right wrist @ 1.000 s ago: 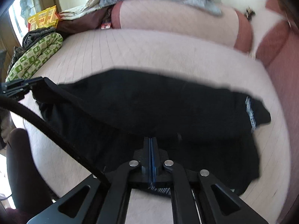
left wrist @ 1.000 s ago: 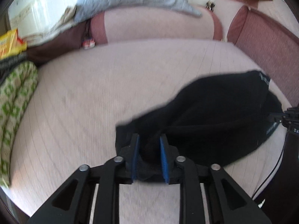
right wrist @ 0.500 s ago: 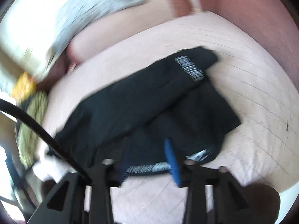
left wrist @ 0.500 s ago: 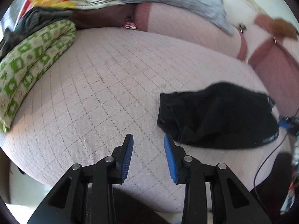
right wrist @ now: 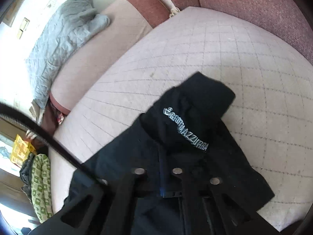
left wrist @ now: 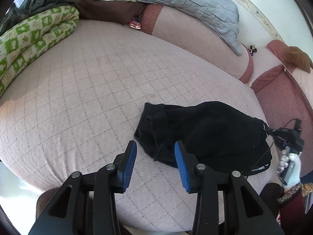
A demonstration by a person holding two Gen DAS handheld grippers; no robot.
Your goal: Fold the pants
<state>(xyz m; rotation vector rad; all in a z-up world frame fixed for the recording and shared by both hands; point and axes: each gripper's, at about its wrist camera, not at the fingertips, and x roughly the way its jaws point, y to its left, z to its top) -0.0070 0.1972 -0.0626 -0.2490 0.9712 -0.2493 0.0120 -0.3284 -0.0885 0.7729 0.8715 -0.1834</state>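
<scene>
- We work over a quilted pink sofa seat (left wrist: pixel 97 90), with a grey blanket (left wrist: pixel 193 4) draped on the backrest and a green patterned quilt (left wrist: pixel 29 39) rolled at the far left.
- The black pants (left wrist: pixel 205 133) lie bunched on the right part of the seat, already doubled into a rough packet; in the right wrist view pale lettering (right wrist: pixel 185 131) shows on the upper layer.
- Our left gripper (left wrist: pixel 154 156) hangs just above the packet's near left corner, its blue jaws spread wide with nothing between them.
- Our right gripper (right wrist: pixel 162 168) sits at the packet's right end, its jaws pressed together; the fabric there is dark and blurred, so we judge it pinches cloth but cannot be sure.
- We judge one fold is laid and the packet wants tidying or a second fold: the left jaws should next close on the loose corner beneath them.
</scene>
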